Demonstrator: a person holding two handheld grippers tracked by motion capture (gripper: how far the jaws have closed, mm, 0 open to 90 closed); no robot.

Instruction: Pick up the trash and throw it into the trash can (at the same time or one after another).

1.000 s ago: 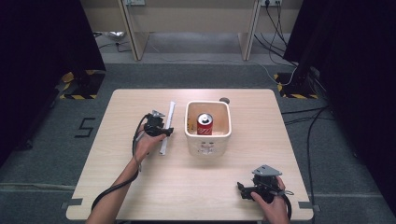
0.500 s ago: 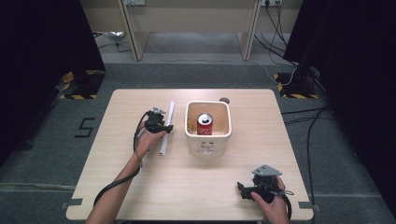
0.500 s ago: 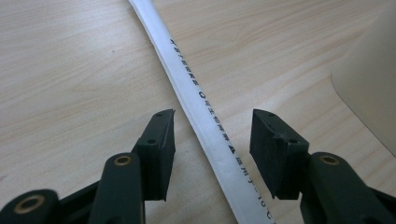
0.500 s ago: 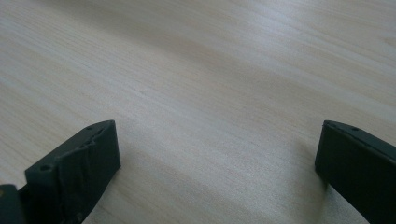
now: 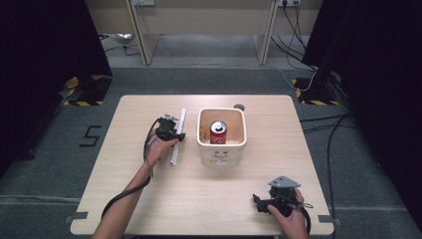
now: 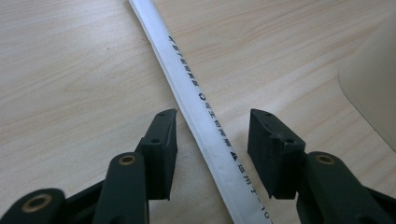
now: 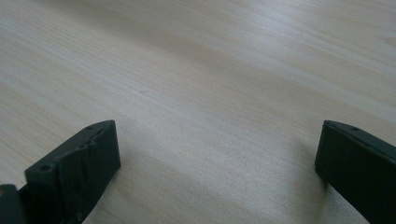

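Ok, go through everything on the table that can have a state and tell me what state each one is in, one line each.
Wrapped straw: lying flat on the table, wrapper unopened, between the open jaws, not gripped.
Left gripper: open, jaws either side of the straw.
Right gripper: open wide, over bare table, holding nothing.
Red can: upright inside the bin; whether it is opened, cannot tell.
White bin: upright, open-topped, holding the can.

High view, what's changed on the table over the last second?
Hardly anything visibly changed. The left tool is over the white paper-wrapped stick as before, jaws open on either side of it in the left gripper view, not yet shut. The right tool rests at the near right of the table, open. The red can stands in the white bin, unmoved.
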